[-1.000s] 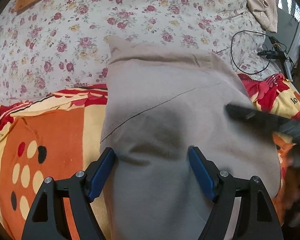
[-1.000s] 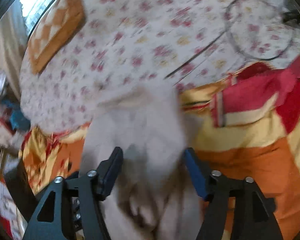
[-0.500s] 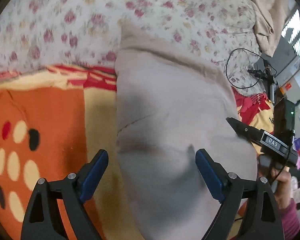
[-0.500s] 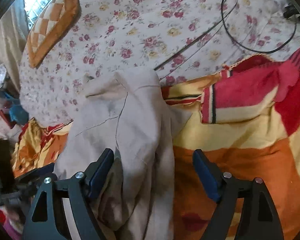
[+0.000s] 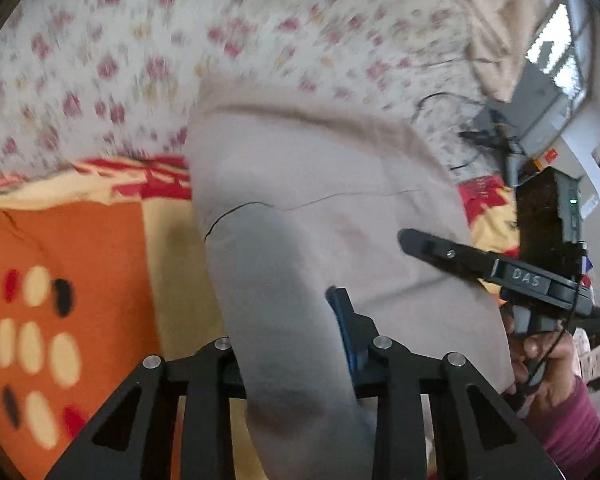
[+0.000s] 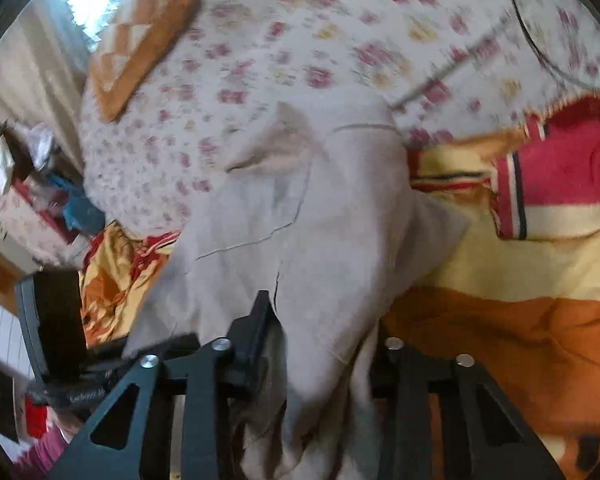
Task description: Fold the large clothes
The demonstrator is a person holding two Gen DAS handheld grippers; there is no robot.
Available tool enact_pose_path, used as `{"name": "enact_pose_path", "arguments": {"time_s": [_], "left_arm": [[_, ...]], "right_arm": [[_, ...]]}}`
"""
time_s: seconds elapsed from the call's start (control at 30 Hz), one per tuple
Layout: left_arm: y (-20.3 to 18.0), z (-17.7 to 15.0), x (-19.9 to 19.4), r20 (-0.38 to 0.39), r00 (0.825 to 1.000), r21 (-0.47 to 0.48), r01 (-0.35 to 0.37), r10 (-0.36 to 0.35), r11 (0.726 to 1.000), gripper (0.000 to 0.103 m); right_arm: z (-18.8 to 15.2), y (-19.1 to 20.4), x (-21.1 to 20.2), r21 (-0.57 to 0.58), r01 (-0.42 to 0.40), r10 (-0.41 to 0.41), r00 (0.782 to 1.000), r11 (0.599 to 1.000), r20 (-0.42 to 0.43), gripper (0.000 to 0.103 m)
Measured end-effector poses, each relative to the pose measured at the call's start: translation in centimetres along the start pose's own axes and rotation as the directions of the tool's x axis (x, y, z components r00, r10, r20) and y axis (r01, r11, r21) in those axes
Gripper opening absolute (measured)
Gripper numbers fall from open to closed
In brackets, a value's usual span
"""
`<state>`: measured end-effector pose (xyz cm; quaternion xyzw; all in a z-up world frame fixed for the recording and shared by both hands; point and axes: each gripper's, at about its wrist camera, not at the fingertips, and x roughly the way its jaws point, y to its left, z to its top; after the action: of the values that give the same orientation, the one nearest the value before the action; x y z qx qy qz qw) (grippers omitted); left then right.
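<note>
Both grippers have just been closing, and each now clamps the near edge of the beige garment (image 5: 300, 184). My left gripper (image 5: 288, 344) bites a raised fold. My right gripper (image 6: 320, 332) bites the bunched hem, I think, though blur hides its right pad. The garment lies on the bed, across the orange blanket (image 5: 80, 248) and the floral sheet (image 5: 140, 40). I judge this as the grasp before a fold. Next I must lift both corners together and carry them to the far edge. The part of the cloth under the grippers is cut off.
</note>
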<state>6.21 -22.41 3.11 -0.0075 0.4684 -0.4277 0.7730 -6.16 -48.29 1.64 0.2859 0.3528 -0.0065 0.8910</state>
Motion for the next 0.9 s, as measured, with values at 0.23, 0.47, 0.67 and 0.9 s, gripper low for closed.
{"name": "enact_pose_path", "arguments": {"time_s": [0.23, 0.47, 0.67, 0.9], "left_arm": [[-1.1, -7.5, -8.7, -0.045, 0.996, 0.075, -0.073, 0.077, 0.994, 0.032], [1.2, -10.2, -8.8, -0.071, 0.980, -0.019, -0.186, 0.184, 0.982, 0.049], [0.1, -9.8, -11.6, 0.067, 0.941, -0.031, -0.331, 0.333, 0.943, 0.067], [-1.3, -9.5, -7.5, 0.007, 0.921, -0.035, -0.388, 0.388, 0.921, 0.068]], "right_arm": [[-5.4, 6.3, -3.9, -0.052, -0.147, 0.145, 0.988, 0.988, -0.042, 0.030], [-10.3, 6.3, -3.1, 0.023, -0.033, 0.035, 0.996, 0.999, -0.080, 0.059], [-7.8, 11.0, -8.5, -0.115, 0.074, -0.061, 0.992, 0.991, 0.109, 0.059], [-5.9, 13.4, -1.1, -0.185, 0.107, -0.104, 0.994, 0.977, 0.023, 0.050]]}}
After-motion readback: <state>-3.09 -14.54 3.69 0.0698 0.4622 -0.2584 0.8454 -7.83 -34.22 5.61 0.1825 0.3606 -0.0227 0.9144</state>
